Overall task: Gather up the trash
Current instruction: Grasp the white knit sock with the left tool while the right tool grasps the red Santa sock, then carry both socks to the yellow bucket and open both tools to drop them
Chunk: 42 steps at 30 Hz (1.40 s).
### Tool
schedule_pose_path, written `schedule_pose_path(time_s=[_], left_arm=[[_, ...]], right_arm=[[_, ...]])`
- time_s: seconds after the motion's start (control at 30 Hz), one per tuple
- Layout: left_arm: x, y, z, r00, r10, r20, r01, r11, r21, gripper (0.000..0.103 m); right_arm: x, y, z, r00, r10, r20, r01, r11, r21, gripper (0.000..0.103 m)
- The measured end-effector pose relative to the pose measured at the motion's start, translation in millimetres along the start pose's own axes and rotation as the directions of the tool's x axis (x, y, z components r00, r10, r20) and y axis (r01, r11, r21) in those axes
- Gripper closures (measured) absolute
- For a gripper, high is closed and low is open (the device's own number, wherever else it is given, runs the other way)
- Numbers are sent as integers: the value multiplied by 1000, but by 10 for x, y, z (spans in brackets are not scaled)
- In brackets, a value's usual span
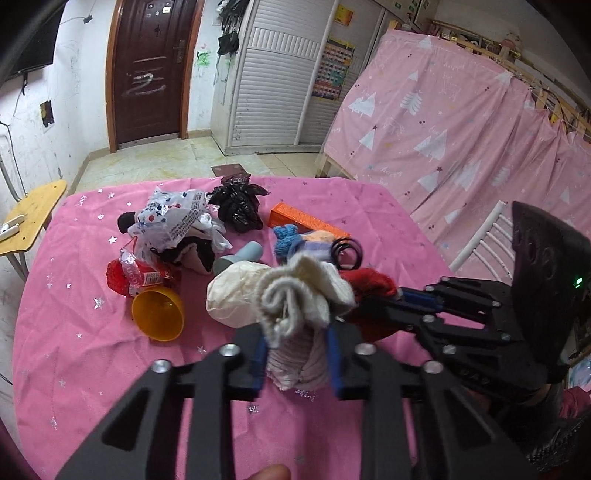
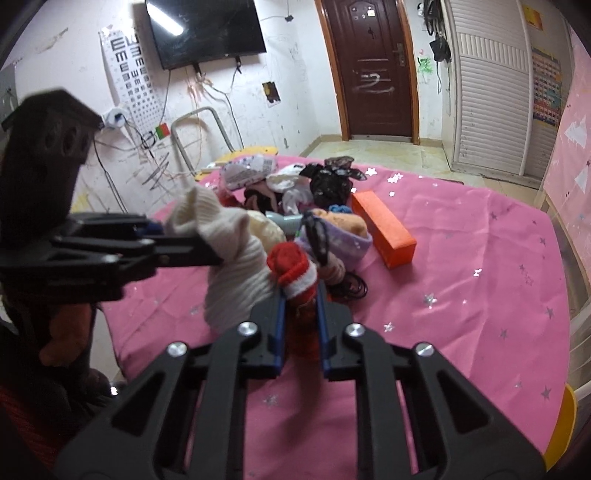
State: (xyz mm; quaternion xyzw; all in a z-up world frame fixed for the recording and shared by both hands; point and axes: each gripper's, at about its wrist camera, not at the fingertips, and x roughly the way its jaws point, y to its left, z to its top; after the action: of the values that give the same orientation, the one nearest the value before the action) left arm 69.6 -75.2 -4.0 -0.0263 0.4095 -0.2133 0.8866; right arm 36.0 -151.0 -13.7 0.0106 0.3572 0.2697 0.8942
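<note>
It was a lived-in room of a home, part bedroom. The landmark was the round table (image 1: 92, 354) under a pink star-sprinkled cloth. Beyond it stood a dark brown entry door (image 1: 146, 70), and to the right of that a white slatted wardrobe (image 1: 273, 81). Right of the table, a pink curtain (image 1: 461, 122) with white trees hung around a wooden bed frame. On the scribbled wall to the table's left hung a television (image 2: 207, 29) and an eye chart (image 2: 129, 70).

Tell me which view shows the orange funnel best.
Left wrist view: the orange funnel lies fully visible on the pink cloth, mouth facing the camera. In the right wrist view it does not show; the cream sock and clutter block that area.
</note>
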Motion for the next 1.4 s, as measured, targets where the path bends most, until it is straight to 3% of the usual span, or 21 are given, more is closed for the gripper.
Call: schedule_pose_path(time_s=[0.33, 0.77, 1.07, 1.4], left_arm=[[-148, -126, 6, 995, 59, 80, -61, 998, 27, 98], [-593, -467, 272, 971, 102, 216, -125, 987, 99, 98], [-545, -1116, 523, 967, 13, 256, -70, 974, 217, 97], [-114, -2012, 601, 966, -174, 189, 110, 945, 307, 97]], right_arm=[[-290, -76, 40, 996, 53, 79, -56, 998, 40, 89], [-761, -456, 41, 979, -62, 194, 40, 992, 119, 89], [-1340, -886, -133, 934, -237, 267, 181, 959, 217, 89], [-1939, -1219, -443, 873, -397, 282, 309, 899, 310, 89]])
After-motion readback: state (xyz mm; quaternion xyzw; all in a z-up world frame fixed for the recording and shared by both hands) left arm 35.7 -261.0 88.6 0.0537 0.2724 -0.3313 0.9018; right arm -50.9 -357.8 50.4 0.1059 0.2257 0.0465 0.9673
